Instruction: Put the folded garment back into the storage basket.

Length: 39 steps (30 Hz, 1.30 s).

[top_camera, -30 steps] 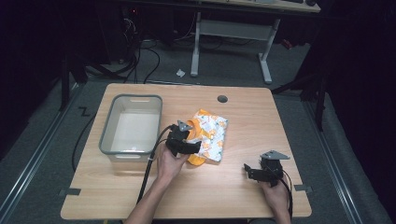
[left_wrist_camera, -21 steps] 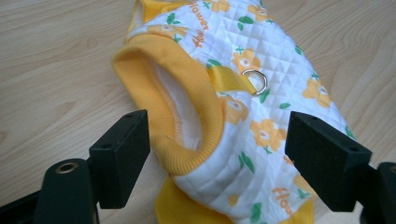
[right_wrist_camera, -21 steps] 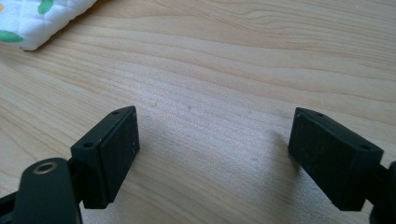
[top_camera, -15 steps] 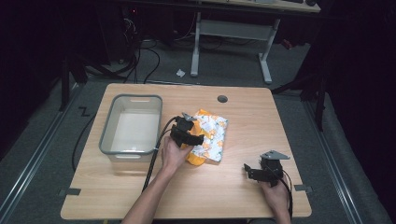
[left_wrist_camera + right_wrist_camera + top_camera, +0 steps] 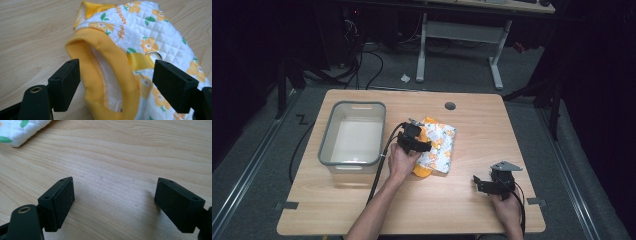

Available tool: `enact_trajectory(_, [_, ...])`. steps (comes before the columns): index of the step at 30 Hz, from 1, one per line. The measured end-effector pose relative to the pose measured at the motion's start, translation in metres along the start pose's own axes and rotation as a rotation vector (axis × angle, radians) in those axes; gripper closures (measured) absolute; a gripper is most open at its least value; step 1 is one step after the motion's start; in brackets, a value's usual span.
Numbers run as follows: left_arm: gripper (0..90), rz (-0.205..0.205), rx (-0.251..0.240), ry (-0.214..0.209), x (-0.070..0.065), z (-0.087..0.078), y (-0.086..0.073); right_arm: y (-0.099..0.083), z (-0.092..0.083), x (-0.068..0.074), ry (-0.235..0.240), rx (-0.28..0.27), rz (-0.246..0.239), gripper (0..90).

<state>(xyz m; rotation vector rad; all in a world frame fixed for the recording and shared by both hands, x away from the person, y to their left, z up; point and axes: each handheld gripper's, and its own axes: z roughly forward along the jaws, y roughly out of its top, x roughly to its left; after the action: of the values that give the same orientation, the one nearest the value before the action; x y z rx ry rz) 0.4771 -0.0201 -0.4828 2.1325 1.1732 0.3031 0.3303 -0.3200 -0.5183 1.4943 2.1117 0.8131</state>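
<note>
High view: quilted pet vest (image 5: 437, 145), white with orange flowers and yellow trim, lies flat mid-table just right of the grey plastic bin (image 5: 353, 133). The bin looks empty. Left gripper (image 5: 416, 142) sits over the vest's near-left edge, cable trailing back along the forearm. Right gripper (image 5: 484, 184) is parked on bare wooden table (image 5: 512, 125) toward the near right, well apart from the vest.

Left gripper view: jaws wide apart, nothing clamped. The vest's yellow ribbed collar (image 5: 110, 75) stands between them, opening gaping toward the camera. Neither pad touches fabric as far as I can tell. Behind the collar there's a yellow strap with a metal D-ring (image 5: 153, 55).

Right gripper view: jaws spread wide, holding nothing, only wood grain between them. A corner of the vest (image 5: 20, 130) sits top left, far off.

Handling call: vest is light, soft and floppy. It'll sag and fold once lifted and won't hold shape. Quilted shell is probably a bit slick. Ribbed collar is thicker and grippier, so it's the best bite: close on a single layer of the collar band, deep enough that it doesn't slip out. Avoid the D-ring, since hard metal would skate off the pads. Not fragile, so a firm squeeze is fine.
</note>
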Motion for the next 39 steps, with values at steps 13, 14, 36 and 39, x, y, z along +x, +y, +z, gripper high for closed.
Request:
enact_trajectory(13, [22.7, -0.035, 0.097, 0.041, 0.008, 0.03, -0.006, 0.0, 0.0, 0.0, 0.0, 0.0, 0.0, 16.4])
enact_trajectory(14, [23.2, -0.035, 0.097, 0.041, 0.008, 0.03, -0.006, 0.0, 0.0, 0.0, 0.0, 0.0, 0.0, 16.4])
enact_trajectory(36, [68.0, 0.016, 0.089, -0.037, -0.003, 0.029, -0.007, 0.0, 0.0, 0.0, 0.0, 0.0, 0.001, 16.4])
enact_trajectory(39, [69.9, 0.012, 0.087, -0.051, -0.002, 0.026, -0.006, 0.0, 0.0, 0.0, 0.0, 0.0, 0.0, 16.4])
